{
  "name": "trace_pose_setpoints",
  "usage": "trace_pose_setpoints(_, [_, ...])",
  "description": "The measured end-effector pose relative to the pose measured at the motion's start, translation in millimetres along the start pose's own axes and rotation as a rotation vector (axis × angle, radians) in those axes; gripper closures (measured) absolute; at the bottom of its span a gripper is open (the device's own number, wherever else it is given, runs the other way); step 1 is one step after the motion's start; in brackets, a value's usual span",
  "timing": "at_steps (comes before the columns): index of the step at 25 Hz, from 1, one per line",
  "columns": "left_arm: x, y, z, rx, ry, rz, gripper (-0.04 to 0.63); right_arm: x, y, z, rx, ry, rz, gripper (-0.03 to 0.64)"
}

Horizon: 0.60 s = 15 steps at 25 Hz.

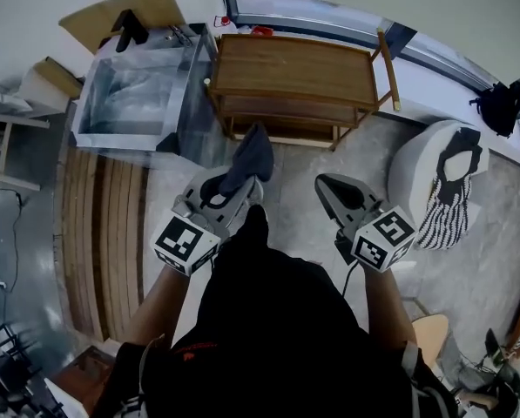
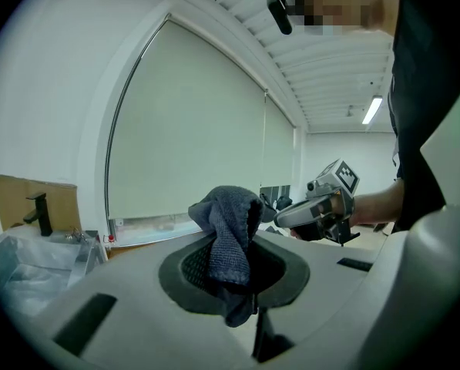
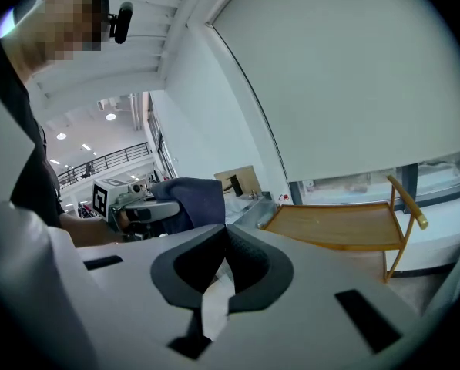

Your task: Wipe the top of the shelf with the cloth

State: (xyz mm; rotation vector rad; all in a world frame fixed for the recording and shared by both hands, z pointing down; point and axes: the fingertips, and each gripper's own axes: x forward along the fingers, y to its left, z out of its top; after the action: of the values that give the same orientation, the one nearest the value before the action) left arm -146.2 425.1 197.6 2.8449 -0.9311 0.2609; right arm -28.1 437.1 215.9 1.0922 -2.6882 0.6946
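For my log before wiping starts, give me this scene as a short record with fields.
left gripper: shut on dark grey knitted cloth
right gripper: jaws together, nothing held
brown wooden shelf: top bare
cloth position: held in the air, short of the shelf, not touching it
wiping: not yet begun

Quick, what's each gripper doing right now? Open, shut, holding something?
Left gripper: shut on the dark cloth.
Right gripper: shut, with nothing between its jaws.
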Motion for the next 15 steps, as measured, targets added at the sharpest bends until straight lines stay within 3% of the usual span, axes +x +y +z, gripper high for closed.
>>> trace_pose_setpoints(8, [36.1, 123.4, 9.6, -0.021, 0.006, -0.032, 0.538, 103.1, -45.7, 49.9, 0.009, 0.037, -0.038, 0.612])
trace_pose_setpoints(15, [63.2, 189.2, -18.5, -0.074, -0.046, -0.098, 0.538, 156.3, -58.0, 72.6, -0.005, 0.067, -0.06, 0.612])
